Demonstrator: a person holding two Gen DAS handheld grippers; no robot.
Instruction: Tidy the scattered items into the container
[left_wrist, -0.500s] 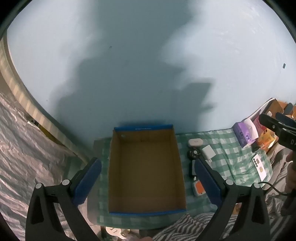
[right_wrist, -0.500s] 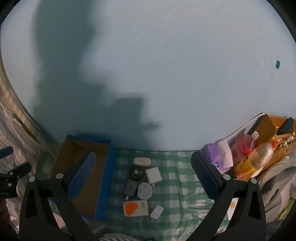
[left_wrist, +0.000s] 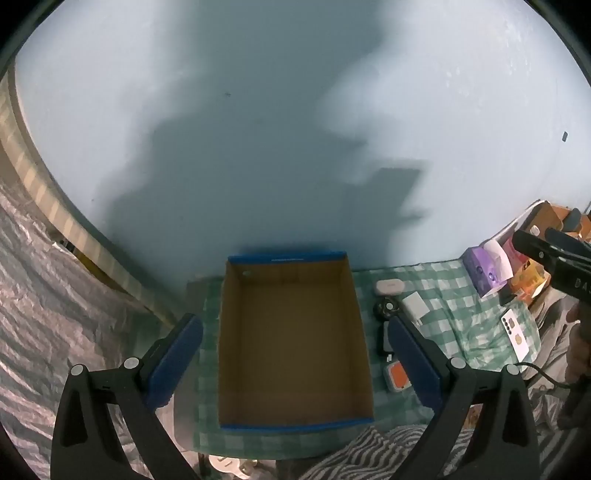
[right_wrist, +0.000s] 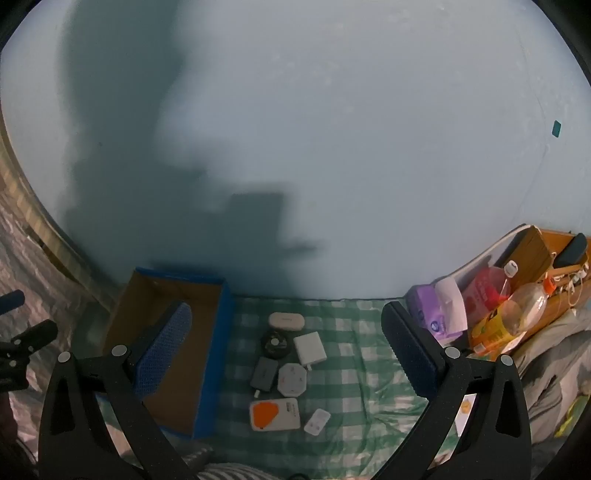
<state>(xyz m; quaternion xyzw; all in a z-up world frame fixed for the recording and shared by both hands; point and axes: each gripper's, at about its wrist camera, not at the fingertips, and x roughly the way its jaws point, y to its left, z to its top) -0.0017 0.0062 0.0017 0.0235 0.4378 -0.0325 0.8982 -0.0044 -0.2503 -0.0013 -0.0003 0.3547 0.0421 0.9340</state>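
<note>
An empty blue-rimmed cardboard box (left_wrist: 291, 343) stands on a green checked cloth; it also shows in the right wrist view (right_wrist: 207, 354). Right of it lie several small items: a white oval case (right_wrist: 286, 320), a black round disc (right_wrist: 275, 343), a white charger (right_wrist: 309, 349), a dark grey adapter (right_wrist: 264, 373), a white plug (right_wrist: 291, 378), an orange-and-white device (right_wrist: 275, 413) and a small white adapter (right_wrist: 317, 421). My left gripper (left_wrist: 295, 358) is open and empty above the box. My right gripper (right_wrist: 288, 354) is open and empty above the items.
A pale blue wall rises behind the cloth. A purple tissue pack (right_wrist: 437, 314), a clear bottle (right_wrist: 524, 306), a red bottle (right_wrist: 487, 290) and a yellow carton (right_wrist: 491, 328) crowd the right. A white card (left_wrist: 517, 334) lies on the cloth's right edge. Grey bedding lies beyond.
Both views have shifted only slightly; the items and box keep their places. Both grippers stay open.
</note>
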